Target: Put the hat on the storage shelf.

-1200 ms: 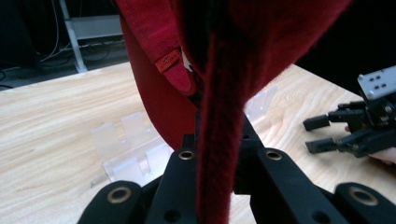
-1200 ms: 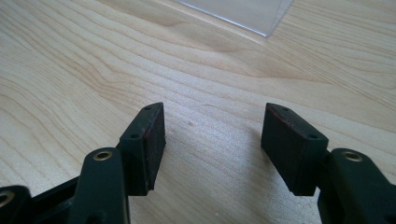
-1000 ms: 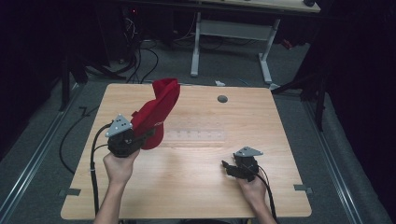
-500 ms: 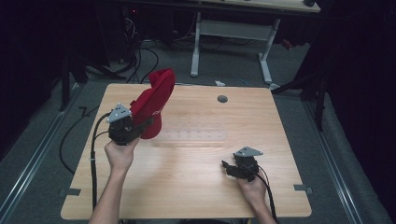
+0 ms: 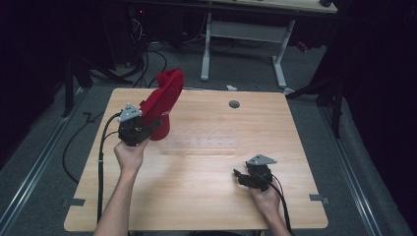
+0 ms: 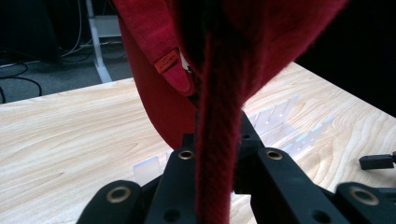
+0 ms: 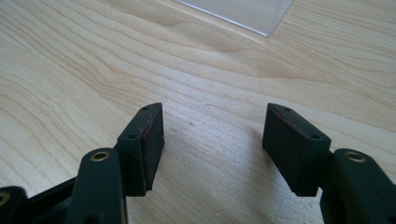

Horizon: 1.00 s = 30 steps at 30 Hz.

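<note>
The red cap (image 5: 162,103) is clamped by its edge in the left gripper (image 5: 147,129) and has been carried toward the table's (image 5: 206,196) left edge since a second ago (held aloft). The right gripper (image 5: 242,178) is kept low, jaws wide and empty.

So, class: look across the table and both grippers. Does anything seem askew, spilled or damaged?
Nothing is spilled or damaged. The one odd sight is the red cap, which stands tilted above the table's left side because the left gripper is shut on its edge. The right gripper rests open on bare wood, beside a clear plastic rack.
</note>
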{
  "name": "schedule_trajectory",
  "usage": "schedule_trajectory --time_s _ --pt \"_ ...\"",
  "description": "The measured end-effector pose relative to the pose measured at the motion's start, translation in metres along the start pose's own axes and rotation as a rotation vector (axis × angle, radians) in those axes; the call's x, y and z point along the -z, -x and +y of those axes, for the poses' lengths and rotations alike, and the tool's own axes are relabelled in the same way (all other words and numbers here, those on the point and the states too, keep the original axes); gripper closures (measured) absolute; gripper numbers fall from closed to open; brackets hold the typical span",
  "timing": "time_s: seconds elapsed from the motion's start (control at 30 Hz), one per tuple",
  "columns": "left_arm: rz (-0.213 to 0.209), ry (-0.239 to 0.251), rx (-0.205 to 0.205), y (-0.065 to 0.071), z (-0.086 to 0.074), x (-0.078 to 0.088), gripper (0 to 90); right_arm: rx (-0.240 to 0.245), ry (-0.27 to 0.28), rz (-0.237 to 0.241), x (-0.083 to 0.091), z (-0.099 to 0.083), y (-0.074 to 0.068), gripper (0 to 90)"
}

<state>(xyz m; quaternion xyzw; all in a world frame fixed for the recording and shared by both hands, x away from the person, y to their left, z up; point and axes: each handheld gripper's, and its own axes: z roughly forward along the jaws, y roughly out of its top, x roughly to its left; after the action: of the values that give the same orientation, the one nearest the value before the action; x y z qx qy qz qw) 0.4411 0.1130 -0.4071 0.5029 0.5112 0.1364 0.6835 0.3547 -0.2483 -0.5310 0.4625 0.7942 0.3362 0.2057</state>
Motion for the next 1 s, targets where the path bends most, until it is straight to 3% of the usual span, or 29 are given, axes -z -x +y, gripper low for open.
schedule_trajectory --time_s 0.37,1.0 --pt "0.037 -0.011 -0.033 -0.010 -0.009 -0.010 84.1 0.001 0.000 0.000 0.000 0.000 0.000 38.6" --pt "0.065 -0.024 -0.056 -0.016 -0.022 -0.019 84.0 0.004 0.001 0.000 0.000 0.000 0.000 38.2"
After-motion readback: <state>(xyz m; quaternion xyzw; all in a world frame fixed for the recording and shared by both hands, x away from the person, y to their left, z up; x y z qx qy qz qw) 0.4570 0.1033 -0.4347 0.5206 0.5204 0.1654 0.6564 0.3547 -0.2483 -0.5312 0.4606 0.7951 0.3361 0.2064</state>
